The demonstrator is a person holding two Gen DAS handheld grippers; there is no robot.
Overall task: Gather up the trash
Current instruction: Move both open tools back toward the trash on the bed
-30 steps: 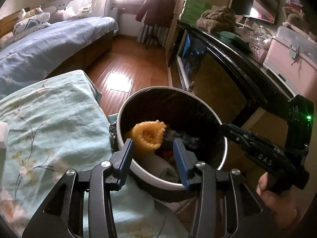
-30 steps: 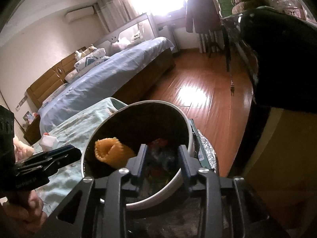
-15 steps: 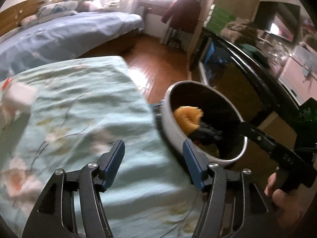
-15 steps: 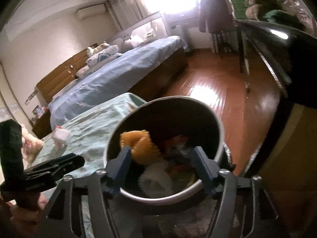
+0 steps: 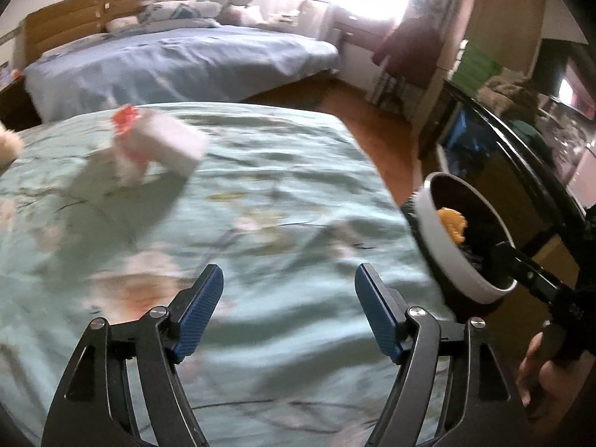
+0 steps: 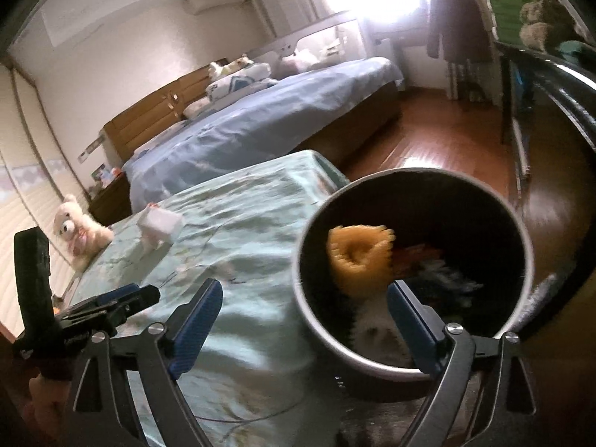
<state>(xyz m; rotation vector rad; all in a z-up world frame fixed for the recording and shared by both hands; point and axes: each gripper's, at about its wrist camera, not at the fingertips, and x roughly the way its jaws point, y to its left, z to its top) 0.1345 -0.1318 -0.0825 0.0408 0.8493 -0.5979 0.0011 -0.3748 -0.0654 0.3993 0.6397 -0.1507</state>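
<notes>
A white-rimmed round trash bin (image 5: 452,257) (image 6: 316,320) stands beside the bed with the pale green floral cover (image 5: 260,205) (image 6: 238,231). It holds a yellow foam net (image 5: 452,223) (image 6: 357,257) and other trash. A white carton with a red top (image 5: 160,145) (image 6: 160,225) lies on the cover, far left. My left gripper (image 5: 288,309) is open and empty above the cover. My right gripper (image 6: 303,320) is open and empty over the bin's near rim; it also shows in the left wrist view (image 5: 521,268).
A plush bear (image 6: 80,232) sits at the bed's left edge. A blue-covered bed (image 5: 167,59) lies beyond. A black-edged cabinet (image 5: 521,156) with clutter on top runs along the right. Wooden floor (image 6: 447,138) lies between.
My left gripper has swung left from over the bin to over the bed cover and opened wider. My right gripper has opened wide. The white carton has come into the left view.
</notes>
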